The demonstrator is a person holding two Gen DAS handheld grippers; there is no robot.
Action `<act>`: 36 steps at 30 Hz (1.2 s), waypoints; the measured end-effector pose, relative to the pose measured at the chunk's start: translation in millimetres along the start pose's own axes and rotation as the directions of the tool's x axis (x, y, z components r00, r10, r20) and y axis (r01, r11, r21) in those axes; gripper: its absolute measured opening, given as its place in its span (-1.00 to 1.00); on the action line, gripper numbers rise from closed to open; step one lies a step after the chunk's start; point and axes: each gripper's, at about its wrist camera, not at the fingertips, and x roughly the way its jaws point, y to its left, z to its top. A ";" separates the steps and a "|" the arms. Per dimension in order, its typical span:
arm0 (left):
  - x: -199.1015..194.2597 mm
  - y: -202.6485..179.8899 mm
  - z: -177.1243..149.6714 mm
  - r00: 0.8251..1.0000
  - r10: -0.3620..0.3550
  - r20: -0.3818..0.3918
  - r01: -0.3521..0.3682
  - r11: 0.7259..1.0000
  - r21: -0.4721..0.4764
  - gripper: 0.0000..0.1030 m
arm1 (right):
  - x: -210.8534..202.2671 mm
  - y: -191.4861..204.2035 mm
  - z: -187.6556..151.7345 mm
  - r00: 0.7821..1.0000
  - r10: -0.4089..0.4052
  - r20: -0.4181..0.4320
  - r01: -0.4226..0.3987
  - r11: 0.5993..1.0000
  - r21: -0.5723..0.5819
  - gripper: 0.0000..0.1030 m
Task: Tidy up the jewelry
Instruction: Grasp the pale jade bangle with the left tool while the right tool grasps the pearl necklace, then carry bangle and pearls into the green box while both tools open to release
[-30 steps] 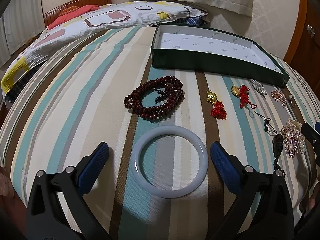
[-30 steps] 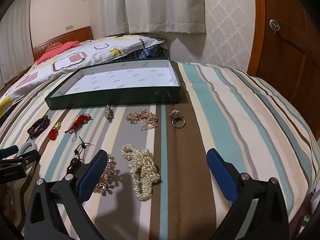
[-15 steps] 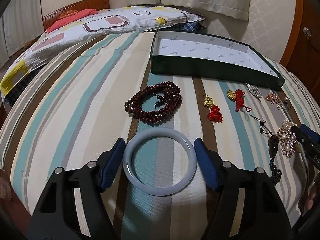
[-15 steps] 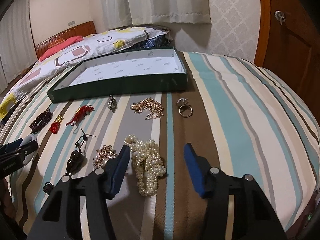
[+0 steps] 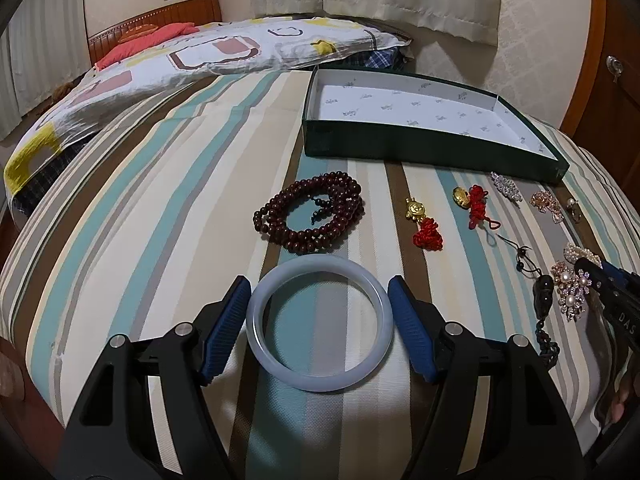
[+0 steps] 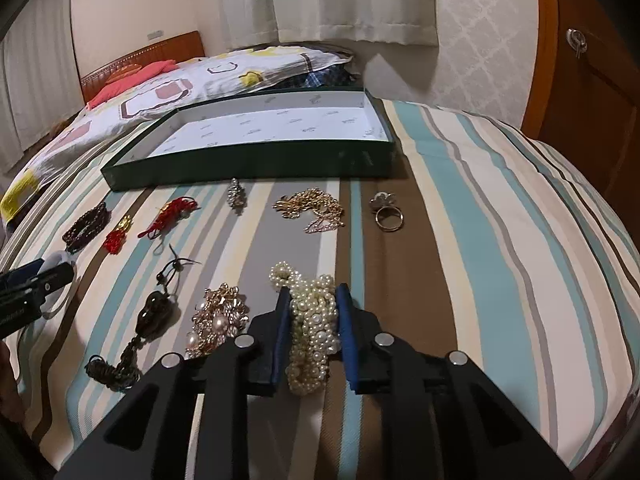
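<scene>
Striped bedspread point(image 5: 168, 184), jewelry laid out at its near edge; green box point(image 5: 400, 146) further in, toward the pillow. Left gripper point(image 5: 318, 320) clamps the jade bangle point(image 5: 256, 320). Right gripper point(image 6: 310, 336), jaws just closing, pinches the pearl strand point(image 6: 312, 320). Curtains, wooden door behind.

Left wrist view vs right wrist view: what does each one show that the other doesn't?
Left wrist only: the whole pale bangle between the left gripper's blue pads, which sit at its rim.

Right wrist only: the right gripper, jaws just closed, pressing on the pearl strand; a ring lying fully in view beyond it.

Both: the green box, dark bead bracelet, red tassel charms, pearl brooch, striped bedspread.
</scene>
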 end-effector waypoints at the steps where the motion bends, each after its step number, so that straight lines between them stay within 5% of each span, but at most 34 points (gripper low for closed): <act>1: -0.8 0.3 0.4 1.000 0.000 0.002 0.000 1.000 -0.001 0.34 | -0.6 -0.1 -0.4 1.000 0.003 0.000 -0.003 1.000 0.002 -0.59; 19: -30.0 -0.7 29.1 0.996 -0.025 0.086 0.027 0.999 -0.020 0.34 | -38.9 -2.1 35.2 0.992 0.035 0.123 -0.040 0.998 0.043 -0.63; 36: -9.9 -30.6 126.1 0.976 -0.075 0.203 0.078 0.997 -0.010 0.34 | -10.5 -7.2 126.9 0.967 0.047 0.249 -0.059 0.998 0.038 -0.63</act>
